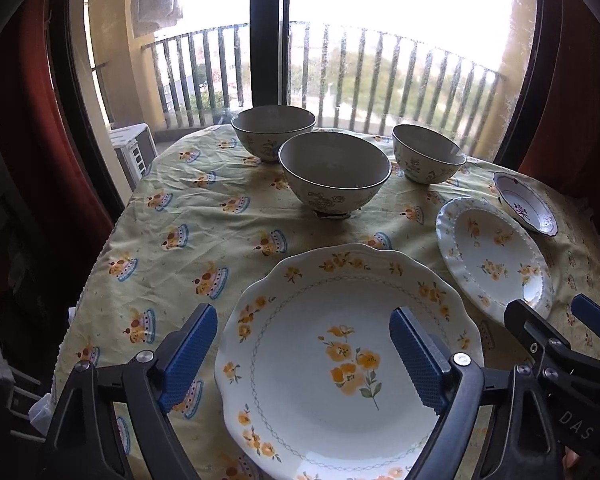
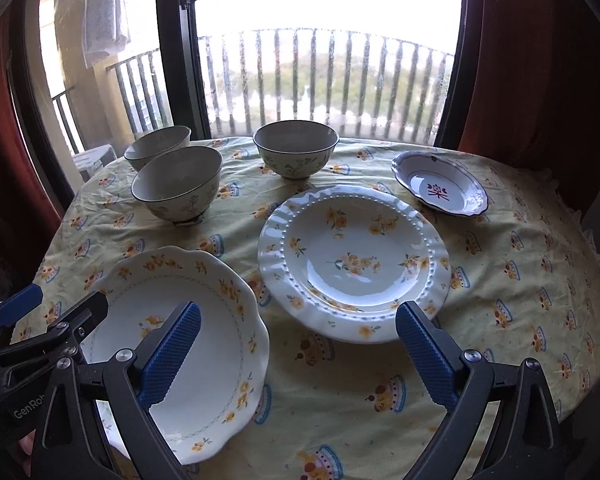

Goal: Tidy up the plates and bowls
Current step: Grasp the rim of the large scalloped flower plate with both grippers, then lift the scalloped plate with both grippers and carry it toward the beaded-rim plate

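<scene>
From the left wrist view, the left gripper [image 1: 304, 344] is seen with its jaws spread wide above the scalloped plate [image 1: 340, 360] with orange flowers; nothing is held. The surface [image 1: 204, 216] is covered by a pale yellow cloth printed with cupcakes. Three bowls [image 1: 334, 174] are grouped at the far side, before a window [image 1: 380, 40] with balcony railings. A beaded plate [image 1: 494, 252] and a small red-patterned dish [image 1: 526, 204] are placed to the right. Red curtains [image 1: 28, 120] are seen at both sides.

From the right wrist view, the right gripper [image 2: 298, 342] is seen with jaws wide apart and empty, near the front rim of the beaded plate [image 2: 354, 260]. The scalloped plate [image 2: 188, 340] lies to the left under the left gripper [image 2: 56, 304], the small red-patterned dish [image 2: 440, 188] far right.
</scene>
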